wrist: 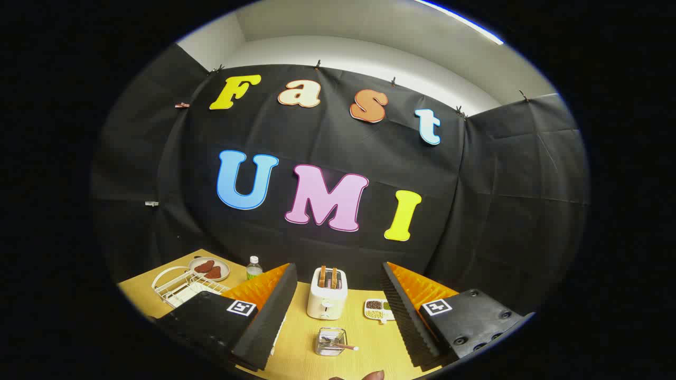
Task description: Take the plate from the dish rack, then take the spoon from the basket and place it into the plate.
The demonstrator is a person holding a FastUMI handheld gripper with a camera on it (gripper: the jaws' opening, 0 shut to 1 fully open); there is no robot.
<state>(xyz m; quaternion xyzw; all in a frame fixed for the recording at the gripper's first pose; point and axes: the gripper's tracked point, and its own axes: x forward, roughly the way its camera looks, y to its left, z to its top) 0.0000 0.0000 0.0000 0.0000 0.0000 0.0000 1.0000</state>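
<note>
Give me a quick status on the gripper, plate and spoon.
Gripper open, holding nothing, raised above the table. Plate in dish rack can't be made out. Spoon in basket between the fingers. Toaster stands just beyond the basket.

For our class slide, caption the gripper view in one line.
Open gripper above the table: basket between its fingers, toaster beyond, dish rack off left.

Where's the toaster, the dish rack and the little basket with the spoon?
toaster [327,301]: gripper view, on its front face.
dish rack [174,285]: gripper view, on its wire frame.
basket [330,341]: gripper view, on its wire wall, between the open hand-held gripper [338,316] fingers.
</note>
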